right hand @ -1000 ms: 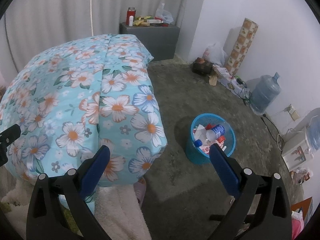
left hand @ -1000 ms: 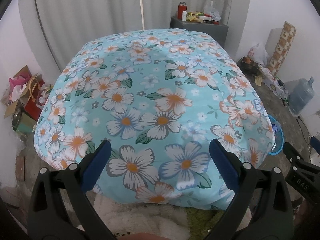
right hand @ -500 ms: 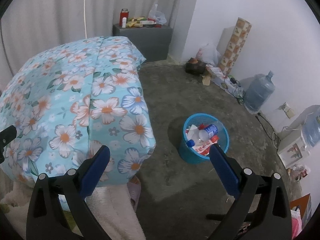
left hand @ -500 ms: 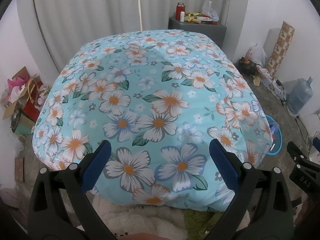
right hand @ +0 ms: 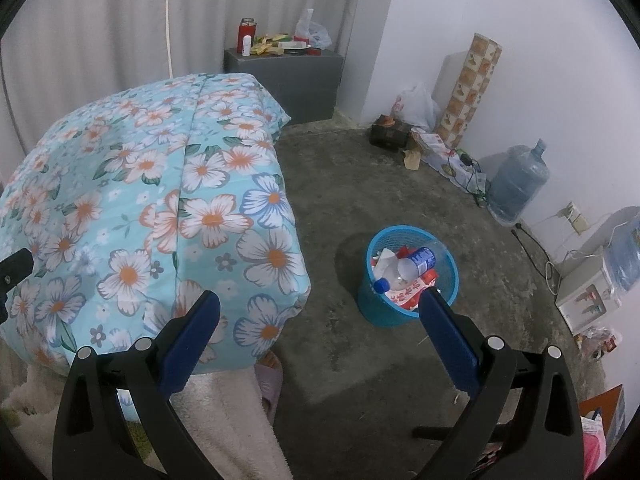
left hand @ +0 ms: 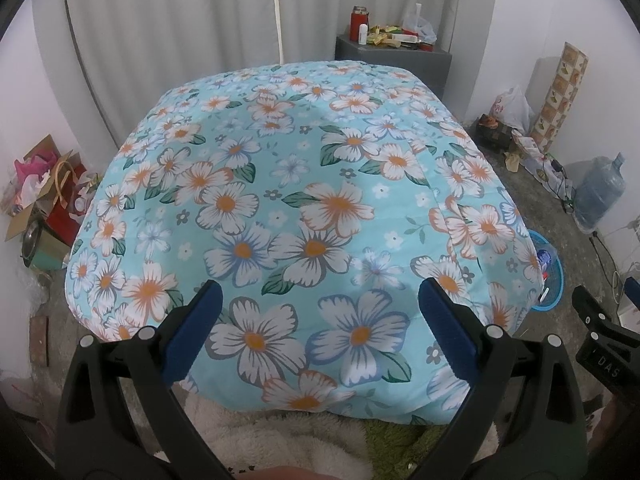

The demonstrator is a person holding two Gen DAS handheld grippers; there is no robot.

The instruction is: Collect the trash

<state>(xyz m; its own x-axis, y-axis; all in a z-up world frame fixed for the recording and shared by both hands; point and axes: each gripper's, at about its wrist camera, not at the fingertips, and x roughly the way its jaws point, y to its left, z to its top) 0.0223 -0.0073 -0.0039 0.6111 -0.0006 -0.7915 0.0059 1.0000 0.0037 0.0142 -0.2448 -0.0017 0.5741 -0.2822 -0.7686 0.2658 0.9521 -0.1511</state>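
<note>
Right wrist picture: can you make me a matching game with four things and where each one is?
Things:
1. plastic bottle
2. red flask
3. big water jug
4. flowery blanket

Places:
A. on the grey cabinet
B. draped over the bed
C. in the blue basket
D. on the floor by the white wall

Pairs: 1-C, 2-A, 3-D, 4-B

A floral bedspread (left hand: 304,216) covered the bed, a grey cabinet (right hand: 288,76) cluttered with a red flask (right hand: 246,34) stood behind it, and a water jug (right hand: 518,188) sat against the white wall beside a patterned roll (right hand: 470,88)
</note>
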